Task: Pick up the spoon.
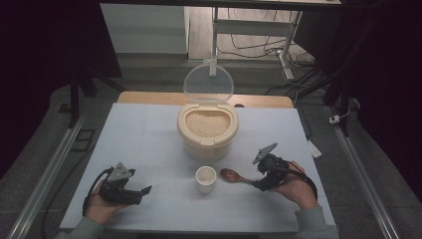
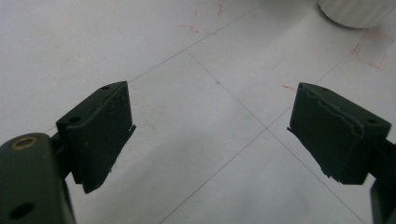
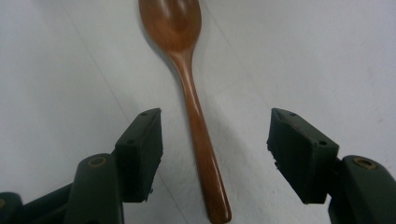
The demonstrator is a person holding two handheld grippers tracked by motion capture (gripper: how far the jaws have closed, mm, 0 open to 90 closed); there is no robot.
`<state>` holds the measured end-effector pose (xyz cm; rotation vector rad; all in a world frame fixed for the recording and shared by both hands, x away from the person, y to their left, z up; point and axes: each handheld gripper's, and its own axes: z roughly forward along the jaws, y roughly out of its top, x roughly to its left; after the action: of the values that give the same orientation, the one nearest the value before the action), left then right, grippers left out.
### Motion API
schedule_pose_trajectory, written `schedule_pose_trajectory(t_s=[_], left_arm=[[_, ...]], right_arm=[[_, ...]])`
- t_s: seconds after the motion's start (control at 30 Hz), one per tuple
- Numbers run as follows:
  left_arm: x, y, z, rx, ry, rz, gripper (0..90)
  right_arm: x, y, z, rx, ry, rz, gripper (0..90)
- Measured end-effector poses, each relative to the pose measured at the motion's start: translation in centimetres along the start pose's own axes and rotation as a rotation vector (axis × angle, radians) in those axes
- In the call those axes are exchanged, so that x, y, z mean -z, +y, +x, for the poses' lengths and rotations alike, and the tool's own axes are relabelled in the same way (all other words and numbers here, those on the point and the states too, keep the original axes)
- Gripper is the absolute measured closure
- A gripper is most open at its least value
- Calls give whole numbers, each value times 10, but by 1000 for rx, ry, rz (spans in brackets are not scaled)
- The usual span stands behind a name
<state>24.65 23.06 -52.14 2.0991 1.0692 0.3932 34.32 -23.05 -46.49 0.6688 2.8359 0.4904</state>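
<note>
Spoon handle between right gripper jaws, untouched, nearer left jaw.

Each gripper had a black body topped by a grey three-cornered plate, with a black cable trailing from it. The left gripper and right gripper carried matte black, blocky pads with small screw holes; brass-coloured fasteners sat at the jaw bases. Grey-green sleeves showed at the bottom edge.

Brown wooden spoon, white cup, cream rice bin, black jaws.
</note>
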Motion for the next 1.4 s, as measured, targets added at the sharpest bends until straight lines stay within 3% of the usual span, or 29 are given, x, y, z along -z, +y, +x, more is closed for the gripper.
schedule_pose_trajectory(t_s=[0.23, 0.5, 0.7, 0.9, 1.07, 1.23, 1.4], left_arm=[[-1, -1, 0, -1, -1, 5, 132], [-2, -1, 0, -3, -5, 8, 132], [-1, -1, 1, 5, -9, 6, 132], [0, -1, -1, -2, -7, 3, 133], [-1, -2, -1, -8, -8, 7, 132], [-1, -2, -1, -9, -5, 8, 133], [-1, -3, 0, -10, -3, 11, 133]], right_arm=[[-12, -7, -4, 2, 34, 41, 386], [-21, -10, -5, 7, 42, 78, 425], [-23, -10, -5, 14, 45, 85, 515], [-26, -10, -4, 51, 58, 108, 646], [-28, -6, -3, 60, 66, 127, 672], [-30, 2, 2, 106, 56, 185, 734], [-30, 1, 5, 148, 59, 178, 781]])
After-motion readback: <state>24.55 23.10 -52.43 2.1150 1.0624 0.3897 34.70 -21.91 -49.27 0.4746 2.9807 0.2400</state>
